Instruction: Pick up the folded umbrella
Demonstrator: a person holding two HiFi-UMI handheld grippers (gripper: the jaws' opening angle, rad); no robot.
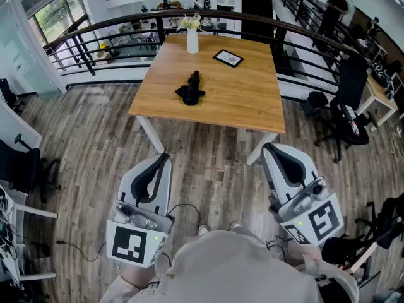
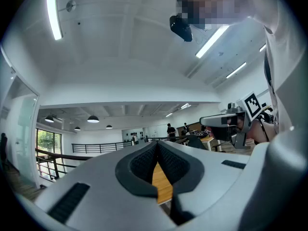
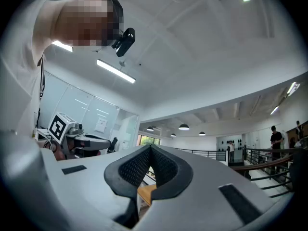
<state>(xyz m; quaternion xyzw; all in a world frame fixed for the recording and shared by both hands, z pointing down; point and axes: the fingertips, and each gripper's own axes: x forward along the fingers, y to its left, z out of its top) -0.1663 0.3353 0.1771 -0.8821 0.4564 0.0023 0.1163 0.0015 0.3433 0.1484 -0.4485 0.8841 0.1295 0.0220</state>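
Wooden table (image 1: pixel 240 100) on plank floor (image 1: pixel 95 150)

a wooden table (image 1: pixel 246 100) with white legs stands on a grey-brown plank floor (image 1: pixel 88 150). near its far edge a white vase (image 1: pixel 192 41) of pale flowers stands upright, and a black-framed picture (image 1: pixel 228 58) lies flat just right of it. a dark curved railing (image 1: pixel 126 23) runs behind. a black office chair (image 1: pixel 350 87) sits off to the right, with a person in dark clothes (image 1: pixel 332 8) beyond.

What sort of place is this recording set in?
Probably an open-plan office, perhaps a mezzanine: a black railing curves behind the wooden table, and office chairs stand at desks nearby.
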